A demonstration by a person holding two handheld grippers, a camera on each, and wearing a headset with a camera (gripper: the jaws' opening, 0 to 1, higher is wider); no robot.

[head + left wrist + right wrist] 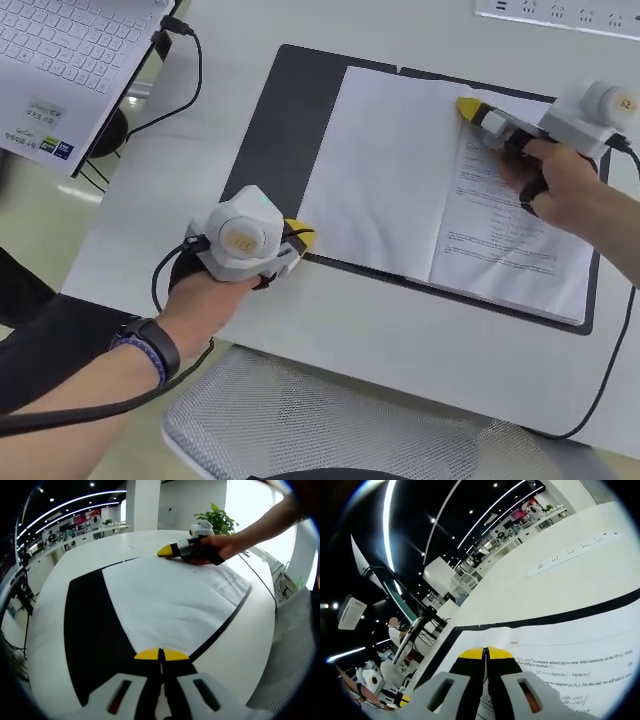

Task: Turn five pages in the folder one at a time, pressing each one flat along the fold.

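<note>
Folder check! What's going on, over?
Left gripper shut, at near edge of folder. Right gripper shut, tip near top of fold. Folder open, flat. Laptop well apart.

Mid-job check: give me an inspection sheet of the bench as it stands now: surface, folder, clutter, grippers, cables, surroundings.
Surface: white table.
Job's things: black folder lies open, with a blank page on its left half and a printed page on its right.
Clutter: laptop at the far left; power strip at the far edge.
Grippers: left gripper closed, tips at the blank page's near corner; right gripper closed, tips at the top of the fold.
Cables: black cable from the laptop; each gripper trails one.
Surroundings: mesh chair by the table's near edge; potted plant beyond the table.
</note>
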